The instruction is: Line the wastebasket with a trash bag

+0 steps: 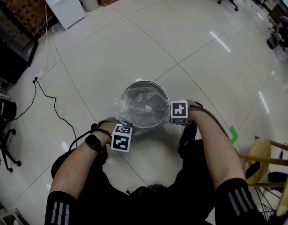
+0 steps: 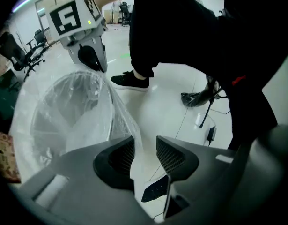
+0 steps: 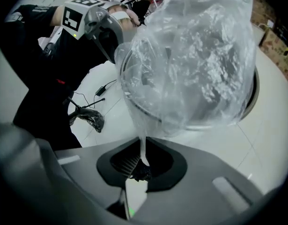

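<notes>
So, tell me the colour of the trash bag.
Clear, colourless: the trash bag is see-through, best seen in the right gripper view.

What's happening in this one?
A person is lining a round wastebasket on the tiled floor with a clear trash bag, working a handheld gripper in each hand. The bag sits inside the basket and drapes over its rim. The right gripper is shut on a pulled-down strand of the film. The left gripper has its jaws apart, with film lying along one jaw but not pinched.
</notes>
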Motion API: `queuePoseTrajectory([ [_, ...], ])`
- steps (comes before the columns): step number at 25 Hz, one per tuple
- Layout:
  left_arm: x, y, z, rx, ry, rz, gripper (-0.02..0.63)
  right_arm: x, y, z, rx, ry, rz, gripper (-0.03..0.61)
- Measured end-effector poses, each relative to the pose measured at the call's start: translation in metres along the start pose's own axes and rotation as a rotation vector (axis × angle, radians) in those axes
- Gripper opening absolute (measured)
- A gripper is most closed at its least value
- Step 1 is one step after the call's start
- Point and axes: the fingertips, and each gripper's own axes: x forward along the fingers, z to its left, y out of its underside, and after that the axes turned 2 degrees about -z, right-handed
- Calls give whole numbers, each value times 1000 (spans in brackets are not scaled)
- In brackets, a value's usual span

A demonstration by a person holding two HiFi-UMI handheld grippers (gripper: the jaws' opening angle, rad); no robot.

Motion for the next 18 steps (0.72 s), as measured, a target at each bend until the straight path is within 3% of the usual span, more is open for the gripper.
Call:
queuePoseTrajectory([
  [5, -76, -36, -17, -104, 117, -192, 181, -5, 0, 2, 6, -22, -40, 58],
  [9, -112, -29, 5, -182, 43, -278, 195, -4, -1, 0, 12, 2, -31, 61],
  [12, -121, -4, 15, -235, 3, -246, 195, -4, 6, 4, -8, 2, 25, 87],
  [16, -120, 42, 66, -328, -262, -94, 195, -6, 8, 4, 12, -8, 7, 113],
  [18, -110, 58, 83, -368, -323, -53, 207, -8, 7, 3, 16, -11, -7, 134],
])
